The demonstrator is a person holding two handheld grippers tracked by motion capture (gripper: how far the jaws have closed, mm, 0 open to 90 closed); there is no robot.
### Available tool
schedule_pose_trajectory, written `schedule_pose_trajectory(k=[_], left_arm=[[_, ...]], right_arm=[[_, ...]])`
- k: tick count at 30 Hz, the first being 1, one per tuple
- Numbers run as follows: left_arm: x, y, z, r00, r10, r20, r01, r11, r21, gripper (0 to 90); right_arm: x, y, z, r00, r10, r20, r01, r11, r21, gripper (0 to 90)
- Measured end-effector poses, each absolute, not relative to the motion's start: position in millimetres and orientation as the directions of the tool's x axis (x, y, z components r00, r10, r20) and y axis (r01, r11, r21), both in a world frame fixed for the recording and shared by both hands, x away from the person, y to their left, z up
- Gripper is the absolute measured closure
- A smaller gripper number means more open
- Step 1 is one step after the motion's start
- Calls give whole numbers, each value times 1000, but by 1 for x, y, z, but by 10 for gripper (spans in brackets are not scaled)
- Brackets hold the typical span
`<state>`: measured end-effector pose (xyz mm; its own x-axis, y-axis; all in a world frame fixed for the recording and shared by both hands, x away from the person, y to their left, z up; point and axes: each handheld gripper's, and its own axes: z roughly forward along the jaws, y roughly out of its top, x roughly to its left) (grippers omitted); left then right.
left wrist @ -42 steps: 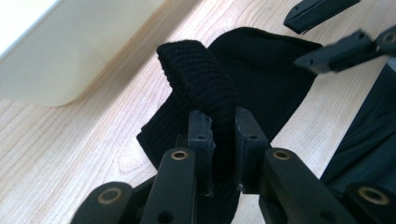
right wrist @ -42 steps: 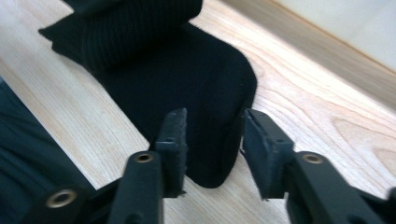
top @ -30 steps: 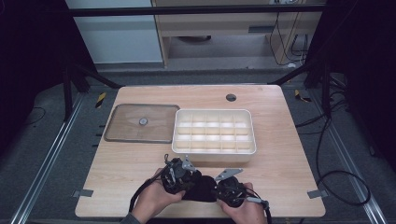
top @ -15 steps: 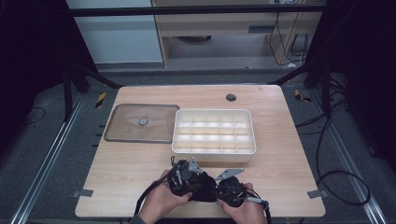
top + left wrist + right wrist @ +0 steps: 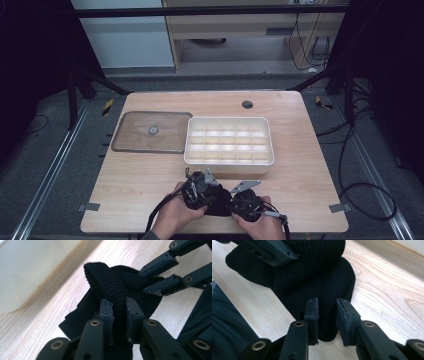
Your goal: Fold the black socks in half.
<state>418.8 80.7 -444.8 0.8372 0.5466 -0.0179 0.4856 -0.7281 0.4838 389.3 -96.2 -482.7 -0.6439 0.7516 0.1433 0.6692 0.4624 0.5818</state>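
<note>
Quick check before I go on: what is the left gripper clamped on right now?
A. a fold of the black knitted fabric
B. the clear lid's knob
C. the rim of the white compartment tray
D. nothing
A: in the left gripper view, the left gripper pinches a raised ribbed fold of the black knitted fabric between its pads, on the wooden table.

A light wooden bench point(image 5: 150, 185) with a round cable hole point(image 5: 247, 104) carries a clear flat rectangular lid point(image 5: 152, 132), a white plastic compartment tray point(image 5: 229, 141) just beside it, and a black knitted cloth point(image 5: 218, 202) at the near edge.
</note>
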Motion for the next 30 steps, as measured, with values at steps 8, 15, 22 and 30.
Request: schedule_pose_trajectory(k=[8, 15, 22, 30], left_arm=[[417, 82, -444, 837, 546, -35, 484, -709, 513, 731], [409, 81, -435, 833, 545, -95, 493, -654, 574, 617], [399, 76, -425, 849, 522, -77, 458, -656, 600, 577], [398, 88, -409, 828, 560, -4, 446, -656, 610, 453]], right_arm=[[387, -102, -478, -632, 762, 140, 669, 446, 594, 538], [381, -118, -469, -604, 785, 139, 680, 417, 603, 469], [382, -129, -460, -586, 798, 140, 682, 393, 617, 450], [385, -129, -439, -588, 800, 115, 650, 384, 656, 479]])
